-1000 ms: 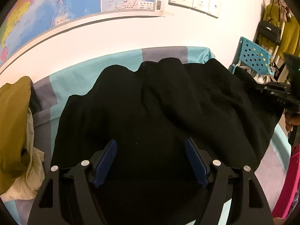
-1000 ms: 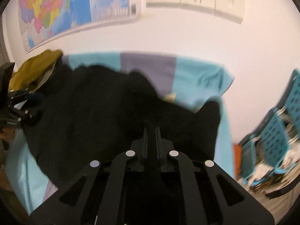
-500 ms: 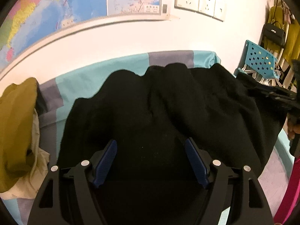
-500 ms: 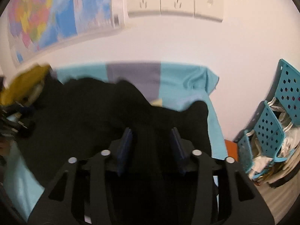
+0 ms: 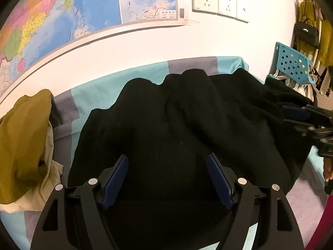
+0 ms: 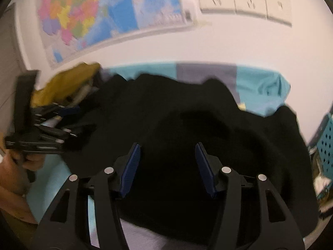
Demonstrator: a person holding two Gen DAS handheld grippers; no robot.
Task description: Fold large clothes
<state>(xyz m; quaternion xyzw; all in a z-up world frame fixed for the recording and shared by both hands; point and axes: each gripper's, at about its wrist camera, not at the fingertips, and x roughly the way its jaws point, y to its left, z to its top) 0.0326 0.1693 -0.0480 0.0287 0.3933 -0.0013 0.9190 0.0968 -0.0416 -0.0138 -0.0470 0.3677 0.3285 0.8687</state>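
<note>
Black garment point(image 5: 187, 129) lies bunched and wrinkled across the bed, on a teal-and-grey sheet point(image 5: 100, 91). Far edge is humped in soft ridges near the wall; right side drapes toward the bed edge.

Left gripper point(image 5: 167, 166): jaws wide apart, blue pads point(image 5: 116, 177) on either side of a stretch of black cloth. Fabric sits below and between the fingers, pads not pressing on it. Nothing held.

Right gripper point(image 6: 167, 162): jaws opening, blue pads point(image 6: 131, 166) spread. Black cloth fills the gap under them, but the pads are clear of it. No grip. This view is motion-blurred.

Each gripper shows in the other's view: right one at the right edge of the left view, at the garment's side; left one at the left edge of the right view, with the person's hand point(image 6: 31, 162) on it. Contact with cloth there: cannot tell.

Surroundings:
- Mustard garment point(image 5: 22, 141) heaped on the left of the bed, with a cream cloth point(image 5: 50, 179) under it, just beside the black garment's left edge.
- Wall map point(image 5: 83, 12) above the bed, wall sockets point(image 5: 218, 2) to its right.
- Teal perforated basket point(image 5: 291, 64) off the bed's far right corner.
- Black handbag point(image 5: 307, 33) and yellow clothes hang beyond the basket.
- Pink fabric point(image 5: 324, 225) at lower right edge.
</note>
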